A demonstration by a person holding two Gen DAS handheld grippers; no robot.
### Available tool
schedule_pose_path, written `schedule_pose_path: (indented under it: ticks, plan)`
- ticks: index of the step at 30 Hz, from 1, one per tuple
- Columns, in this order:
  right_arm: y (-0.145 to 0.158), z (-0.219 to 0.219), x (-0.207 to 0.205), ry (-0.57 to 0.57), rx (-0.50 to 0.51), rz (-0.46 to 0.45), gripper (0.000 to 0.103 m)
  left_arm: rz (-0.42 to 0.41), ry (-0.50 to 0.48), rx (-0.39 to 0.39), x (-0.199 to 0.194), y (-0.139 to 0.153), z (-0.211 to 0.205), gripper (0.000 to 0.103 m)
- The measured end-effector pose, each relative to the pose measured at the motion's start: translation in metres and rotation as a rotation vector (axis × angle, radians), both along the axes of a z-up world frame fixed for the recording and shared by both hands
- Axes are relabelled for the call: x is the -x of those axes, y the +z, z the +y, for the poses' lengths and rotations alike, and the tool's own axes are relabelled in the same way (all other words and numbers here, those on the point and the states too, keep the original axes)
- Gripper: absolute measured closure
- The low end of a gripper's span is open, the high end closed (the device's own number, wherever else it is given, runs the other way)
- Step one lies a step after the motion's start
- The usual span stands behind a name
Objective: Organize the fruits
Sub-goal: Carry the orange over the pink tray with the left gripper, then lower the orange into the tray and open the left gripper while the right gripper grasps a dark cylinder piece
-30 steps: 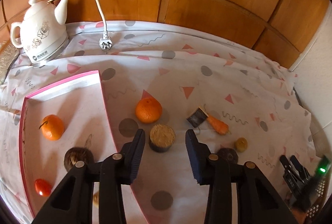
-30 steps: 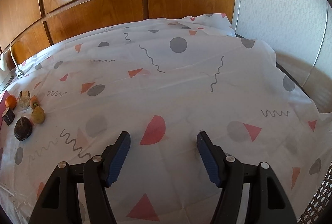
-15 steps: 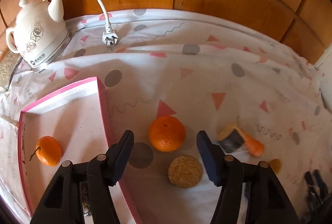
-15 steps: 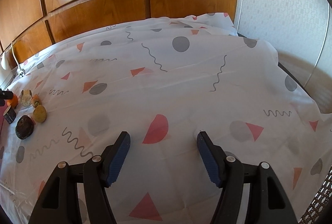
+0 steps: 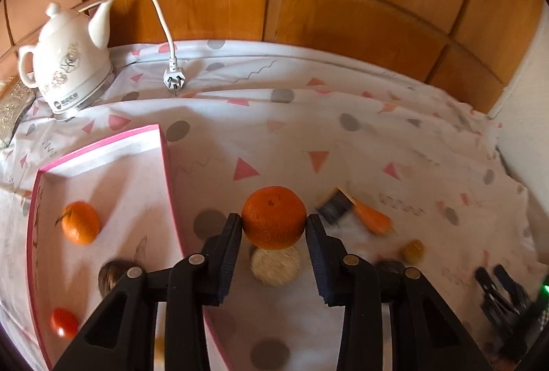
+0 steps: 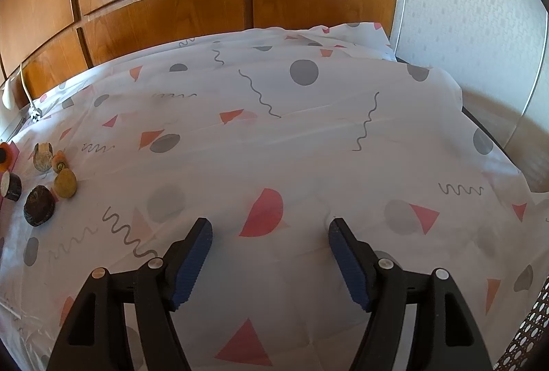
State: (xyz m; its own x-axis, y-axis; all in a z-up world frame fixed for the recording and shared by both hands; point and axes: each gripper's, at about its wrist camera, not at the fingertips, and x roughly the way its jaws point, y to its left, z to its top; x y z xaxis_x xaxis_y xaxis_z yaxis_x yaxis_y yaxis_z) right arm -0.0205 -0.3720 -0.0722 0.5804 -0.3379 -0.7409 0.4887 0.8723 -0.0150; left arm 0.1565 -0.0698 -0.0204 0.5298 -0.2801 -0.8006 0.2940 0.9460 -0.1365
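Note:
In the left wrist view my left gripper (image 5: 273,225) is shut on an orange (image 5: 273,216), its two pads pressed against the fruit's sides. A pink-rimmed tray (image 5: 164,165) at the left holds another orange (image 5: 80,222), a small red tomato (image 5: 63,322) and a dark round fruit (image 5: 111,275). On the cloth lie a round tan piece (image 5: 275,264), a carrot piece (image 5: 372,219), a dark block (image 5: 333,205) and a small yellowish fruit (image 5: 412,250). My right gripper (image 6: 269,235) is open and empty over bare cloth, far right of the fruits (image 6: 65,182).
A white kettle (image 5: 68,69) and its cord with plug (image 5: 174,81) stand at the back left against the wood panelling. A black clip-like tool (image 5: 504,295) lies at the front right. The patterned cloth (image 6: 308,137) covers the whole table; a wall borders its right side.
My left gripper moved forward from the tan round piece to the orange and closed on it. The right gripper stayed open and almost still.

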Motion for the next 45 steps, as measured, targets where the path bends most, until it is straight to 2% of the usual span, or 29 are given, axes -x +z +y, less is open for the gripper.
schedule_pose_path:
  ticks: [9,14,21,26,29,36,45]
  plan:
    - [0.0,0.001,-0.001,0.0,0.01,0.009,0.029,-0.04,0.022,0.033,0.069,0.007,0.033,0.064]
    - [0.0,0.001,-0.002,-0.004,0.009,0.009,0.029,-0.066,0.109,0.048,0.098,0.011,0.067,0.064]
    - [0.0,0.002,-0.003,-0.003,0.018,0.019,0.029,-0.04,0.282,0.085,0.119,0.003,0.123,0.064]
    - [0.004,0.005,-0.01,0.018,0.028,0.04,0.029,-0.024,0.326,0.076,0.123,-0.008,0.142,0.064]
    - [0.009,0.014,-0.018,0.069,0.028,0.039,0.029,-0.021,0.365,0.074,0.123,-0.014,0.15,0.064]
    - [0.023,0.048,-0.037,0.219,-0.01,0.028,0.029,-0.021,0.387,0.092,0.122,-0.019,0.157,0.064]
    - [0.046,0.137,-0.07,0.599,-0.088,0.007,0.029,-0.008,0.404,0.104,0.122,-0.025,0.163,0.064]
